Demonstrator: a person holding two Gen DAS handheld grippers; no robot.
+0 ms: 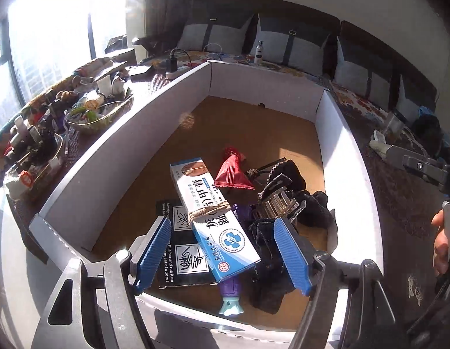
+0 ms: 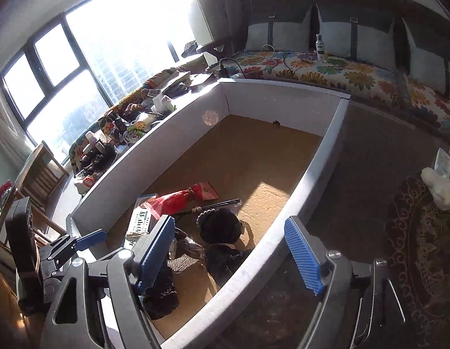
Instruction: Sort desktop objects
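A white cardboard box [image 1: 108, 151] with a brown floor holds a heap at its near end. In the heap are a blue-and-white ointment carton [image 1: 207, 203] bound with a rubber band, a red packet [image 1: 232, 171], a black printed card [image 1: 178, 261], a purple handle [image 1: 230, 293], a hair claw [image 1: 280, 200] and black cloth [image 1: 312, 209]. My left gripper [image 1: 222, 224] hangs open above the carton without touching it. My right gripper [image 2: 229, 221] is open and empty, straddling the right wall of the box [image 2: 283, 101]. The carton [image 2: 140, 218] and the red packet [image 2: 178, 200] also show in the right wrist view.
Glass bowls of small clutter [image 1: 100, 110] crowd the table left of the box. A power strip with a charger [image 1: 172, 67] lies behind it. A bottle [image 1: 258, 52] stands on the floral couch. A white lump [image 2: 440, 189] rests on the patterned cloth to the right. A hand [image 1: 441, 244] shows at the right edge.
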